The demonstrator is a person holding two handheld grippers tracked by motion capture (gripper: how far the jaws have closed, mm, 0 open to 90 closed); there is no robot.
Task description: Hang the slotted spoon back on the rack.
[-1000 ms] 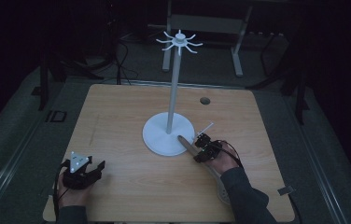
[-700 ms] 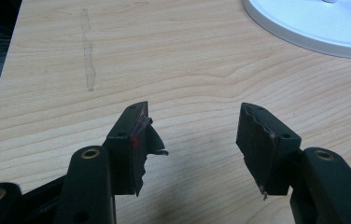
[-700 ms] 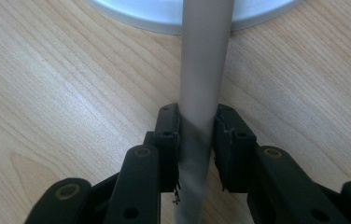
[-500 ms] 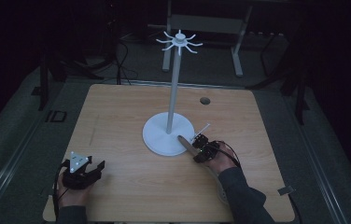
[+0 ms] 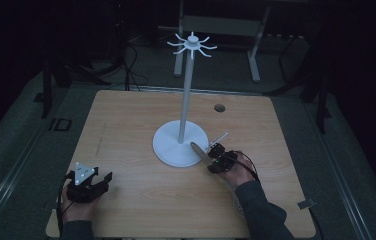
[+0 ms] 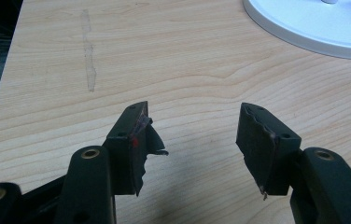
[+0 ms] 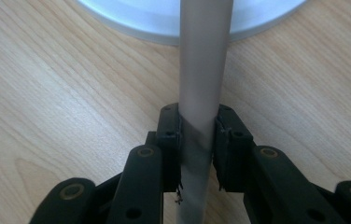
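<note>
A white stand (image 5: 171, 146) with a round base, a tall pole (image 5: 185, 100) and a ring of hooks (image 5: 192, 46) on top sits mid-table. My right gripper (image 5: 212, 159) is just right of the base, shut on a grey rod (image 5: 200, 151) whose far end reaches over the base rim. In the right gripper view both pads press the rod (image 7: 205, 70) between the right gripper's (image 7: 198, 114) jaws, which have just been closing. My left gripper (image 5: 106, 180) rests at the front left, open, with nothing between its jaws (image 6: 192, 121); the base (image 6: 313, 23) lies far ahead of it.
A thin white stick (image 5: 220, 138) lies beside the base's right edge, just beyond my right hand. A small round hole (image 5: 219, 107) marks the wooden table (image 5: 126, 125) at the back right. Dark floor, cables and a metal frame surround the table.
</note>
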